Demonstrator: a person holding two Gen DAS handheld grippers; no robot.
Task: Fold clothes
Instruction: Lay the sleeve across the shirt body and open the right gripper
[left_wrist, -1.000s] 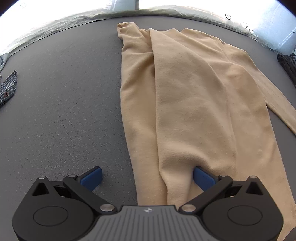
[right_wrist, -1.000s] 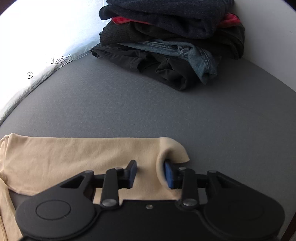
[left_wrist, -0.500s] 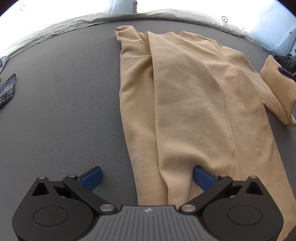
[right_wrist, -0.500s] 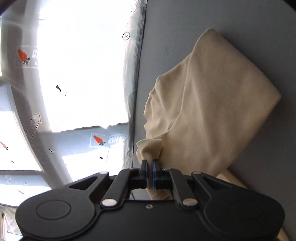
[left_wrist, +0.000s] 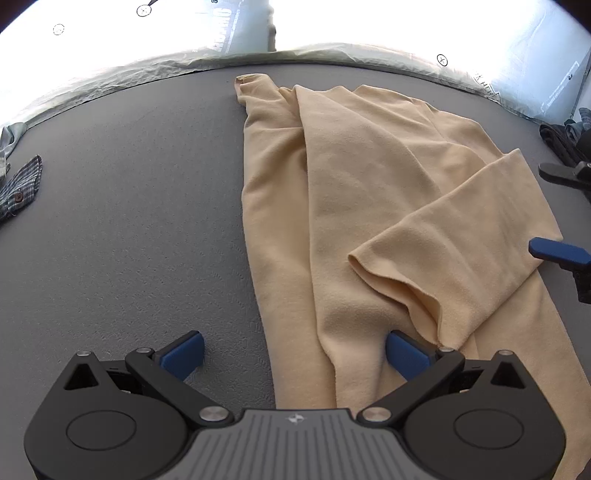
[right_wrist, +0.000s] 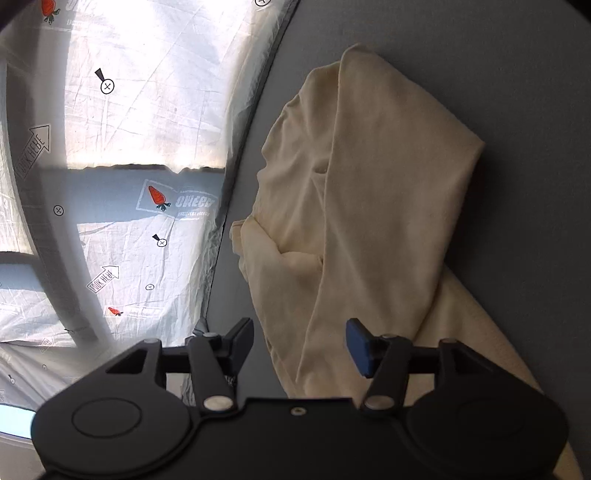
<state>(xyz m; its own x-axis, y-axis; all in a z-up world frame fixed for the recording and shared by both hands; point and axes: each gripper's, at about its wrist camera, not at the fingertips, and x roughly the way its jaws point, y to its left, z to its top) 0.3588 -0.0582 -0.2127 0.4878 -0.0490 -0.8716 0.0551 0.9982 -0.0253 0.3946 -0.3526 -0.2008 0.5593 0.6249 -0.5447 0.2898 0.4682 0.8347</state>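
Note:
A tan long-sleeved garment (left_wrist: 369, 192) lies lengthwise on the grey table (left_wrist: 129, 221). One sleeve (left_wrist: 454, 236) is folded across its body. My left gripper (left_wrist: 295, 354) stands wide open at the near hem, with cloth lying between the fingers and nothing pinched. My right gripper (right_wrist: 300, 343) is at the garment's right side, also seen at the right edge of the left wrist view as the right gripper (left_wrist: 550, 212). Its jaws are opening. The folded sleeve (right_wrist: 388, 184) lies loose below and ahead of them, with neither pad pressing on it.
A plaid cloth (left_wrist: 18, 188) lies at the table's left edge. A pile of dark clothes (left_wrist: 565, 136) sits at the far right. Beyond the table's curved edge hangs a bright printed plastic sheet (right_wrist: 147, 147).
The right gripper closed on the sleeve end, carried it across onto the garment's body and let go; its jaws now stand apart. The left gripper stayed in place, open.

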